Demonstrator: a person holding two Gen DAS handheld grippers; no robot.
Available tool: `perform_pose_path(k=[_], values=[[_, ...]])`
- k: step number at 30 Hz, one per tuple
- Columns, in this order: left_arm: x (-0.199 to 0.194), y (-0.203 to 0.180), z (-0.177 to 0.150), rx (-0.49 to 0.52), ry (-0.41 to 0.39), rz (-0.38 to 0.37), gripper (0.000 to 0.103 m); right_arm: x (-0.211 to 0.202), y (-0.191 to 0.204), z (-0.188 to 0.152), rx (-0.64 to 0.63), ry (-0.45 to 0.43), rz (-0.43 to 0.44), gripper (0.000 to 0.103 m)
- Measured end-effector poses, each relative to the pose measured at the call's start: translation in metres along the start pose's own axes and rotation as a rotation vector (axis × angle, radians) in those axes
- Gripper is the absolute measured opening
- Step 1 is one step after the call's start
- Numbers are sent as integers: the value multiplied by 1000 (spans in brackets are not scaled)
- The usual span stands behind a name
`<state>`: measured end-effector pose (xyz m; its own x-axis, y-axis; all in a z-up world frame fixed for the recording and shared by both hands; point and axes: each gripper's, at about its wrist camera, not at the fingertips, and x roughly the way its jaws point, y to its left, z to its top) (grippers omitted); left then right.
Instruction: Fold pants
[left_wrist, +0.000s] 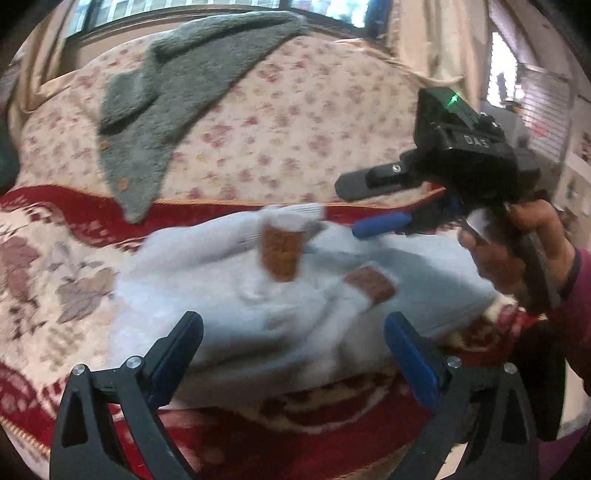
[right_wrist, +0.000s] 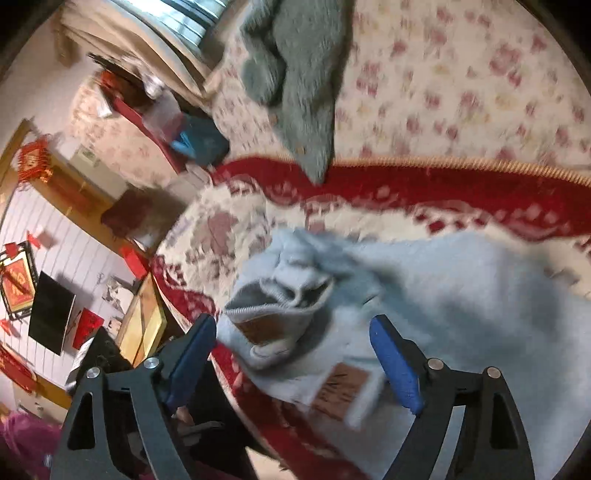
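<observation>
Item: one pair of pale blue pants (left_wrist: 295, 295), lying bunched on the red patterned blanket (left_wrist: 66, 266) of a bed, directly ahead of and below your left claw (left_wrist: 293, 354). You are holding that claw with its jaws spread wide, one finger to each side of the near edge of the heap, nothing pinched between the pads. That stance is suiting a release or a fresh approach, by my reading.

Item: your right claw (right_wrist: 293, 354), also standing wide open and gripping nothing. In the right wrist view a ribbed cuff or waistband opening (right_wrist: 280, 295) is lying just ahead of it, slightly toward its left finger. Seen from the left wrist, this claw is hovering just above the far right part of the pants, carried by your hand (left_wrist: 517, 251).

Item: brown patches (left_wrist: 280, 254) on the pants, two counted; they are looking like labels or pocket patches, blurred.

Item: one grey fleece garment (left_wrist: 184, 96), lying well beyond both claws on the floral bedcover (left_wrist: 314, 122), its tip overhanging the red blanket; it is not part of this fold.

Count: claws two, pants one, grey garment one.

Judgement: the pants are still crumpled, so you are likely needing to find the waistband and spread them flat first.
</observation>
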<state>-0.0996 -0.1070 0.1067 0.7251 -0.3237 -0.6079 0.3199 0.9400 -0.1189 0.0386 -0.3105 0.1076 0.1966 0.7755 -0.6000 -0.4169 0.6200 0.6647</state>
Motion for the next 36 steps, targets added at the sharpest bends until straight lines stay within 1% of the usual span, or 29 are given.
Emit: perform_pose_path(k=[3,5,6,7,9,10,11,12,13,14,15,16,18,22,23,25,26,29,30,31,32,33,34,36], values=[[5,16,2,-29,5,111,98,30,-4,-1,108,15,73,92],[7,28,3,-47,-2,160,98,44,-7,-2,175,-13,119,94],[7,32,3,-61,0,172,98,51,-5,-3,195,-33,104,95],[8,40,3,-84,7,178,98,59,-4,-4,200,-35,67,95],[8,52,2,-122,12,183,98,69,0,-7,183,4,0,95],[7,58,1,-141,13,188,98,74,0,-8,171,-1,-3,93],[5,63,0,-152,13,192,98,75,0,-11,150,-23,13,83],[3,68,1,-161,13,195,98,74,0,-13,130,-21,17,44],[1,71,3,-165,11,196,98,70,-2,-14,126,-25,13,36],[-1,73,5,-164,5,195,98,60,-2,-16,115,-49,44,32],[-3,74,9,-162,-5,196,98,50,-1,-18,95,-61,56,27],[-5,74,14,-157,-21,194,98,42,0,-19,80,-71,54,25],[-6,71,24,-148,-46,185,98,22,-1,-23,65,-95,69,23],[-1,57,42,-140,-78,140,98,-5,-11,-43,114,-130,109,22],[1,52,45,-137,-82,130,98,-8,-16,-51,120,-138,102,22],[13,42,51,-119,-82,115,98,-7,-31,-64,158,-127,56,20],[22,36,53,-106,-70,112,98,-5,-44,-71,198,-126,26,20],[65,25,49,-78,38,143,98,-4,-82,-83,308,-158,-70,18],[81,25,43,-78,92,156,98,-7,-88,-85,323,-169,-87,15],[90,26,39,-91,124,161,98,-10,-89,-86,331,-178,-81,15],[92,27,34,-104,129,158,98,-18,-87,-87,336,-198,-72,16],[89,27,30,-110,112,145,98,-28,-81,-86,320,-226,-73,20],[85,26,27,-108,100,131,98,-35,-74,-83,289,-245,-84,21],[79,22,22,-104,98,98,98,-47,-51,-71,188,-274,-138,21]])
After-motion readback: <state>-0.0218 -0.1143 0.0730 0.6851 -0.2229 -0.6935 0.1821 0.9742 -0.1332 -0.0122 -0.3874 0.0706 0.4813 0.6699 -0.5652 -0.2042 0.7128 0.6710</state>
